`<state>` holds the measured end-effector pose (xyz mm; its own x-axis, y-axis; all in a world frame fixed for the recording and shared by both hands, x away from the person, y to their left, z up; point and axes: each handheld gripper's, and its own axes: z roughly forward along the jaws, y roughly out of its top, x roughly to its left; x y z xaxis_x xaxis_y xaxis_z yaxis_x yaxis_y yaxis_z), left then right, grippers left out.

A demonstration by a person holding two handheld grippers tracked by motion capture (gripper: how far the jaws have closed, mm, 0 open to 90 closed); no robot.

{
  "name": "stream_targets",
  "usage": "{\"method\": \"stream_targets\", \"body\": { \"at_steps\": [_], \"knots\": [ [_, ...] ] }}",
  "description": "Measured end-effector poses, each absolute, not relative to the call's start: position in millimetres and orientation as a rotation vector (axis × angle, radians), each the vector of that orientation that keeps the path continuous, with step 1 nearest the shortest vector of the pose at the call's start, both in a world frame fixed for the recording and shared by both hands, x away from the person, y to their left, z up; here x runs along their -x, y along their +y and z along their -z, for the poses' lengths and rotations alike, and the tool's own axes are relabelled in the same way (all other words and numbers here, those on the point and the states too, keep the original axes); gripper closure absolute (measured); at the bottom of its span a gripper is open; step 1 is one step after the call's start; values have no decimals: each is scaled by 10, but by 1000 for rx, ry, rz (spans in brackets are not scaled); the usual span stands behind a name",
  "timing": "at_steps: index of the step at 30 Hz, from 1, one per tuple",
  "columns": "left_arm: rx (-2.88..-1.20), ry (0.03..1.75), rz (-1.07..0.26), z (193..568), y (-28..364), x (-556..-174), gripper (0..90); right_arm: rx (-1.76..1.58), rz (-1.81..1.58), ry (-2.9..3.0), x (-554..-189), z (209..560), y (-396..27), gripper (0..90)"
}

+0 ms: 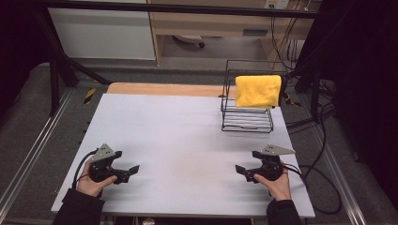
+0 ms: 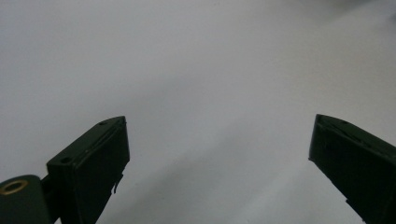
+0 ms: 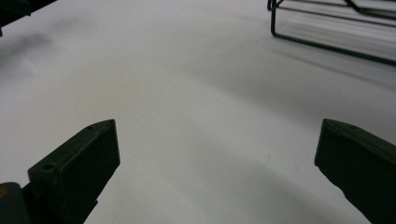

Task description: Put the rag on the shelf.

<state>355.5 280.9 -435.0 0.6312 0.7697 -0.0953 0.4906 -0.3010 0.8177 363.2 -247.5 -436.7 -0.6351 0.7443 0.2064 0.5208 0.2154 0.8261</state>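
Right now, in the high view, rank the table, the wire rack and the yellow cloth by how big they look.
1. Table
2. Wire rack
3. Yellow cloth, hanging over the rack's top rail

A broad stretch of the white rectangular table top point(image 1: 187, 136) is lying bare between the left gripper point(image 1: 127, 161) and the right gripper point(image 1: 248, 161), giving either one open passage across the middle and toward the far left corner. Only the black wire rack point(image 1: 247, 117) is standing in the way at the far right, with a folded yellow cloth point(image 1: 257, 91) hanging over its top rail.
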Motion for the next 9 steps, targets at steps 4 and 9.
{"method": "stream_targets", "body": {
  "at_steps": [4,9],
  "knots": [
    [-1969,994,-397,4398,2826,-3564,50,-1214,-1362,2283,-3546,4455,-2508,9],
    [-1988,986,-406,4416,2808,-3553,50,-1225,-1363,2288,-3526,4479,-2519,9]
  ]
}}
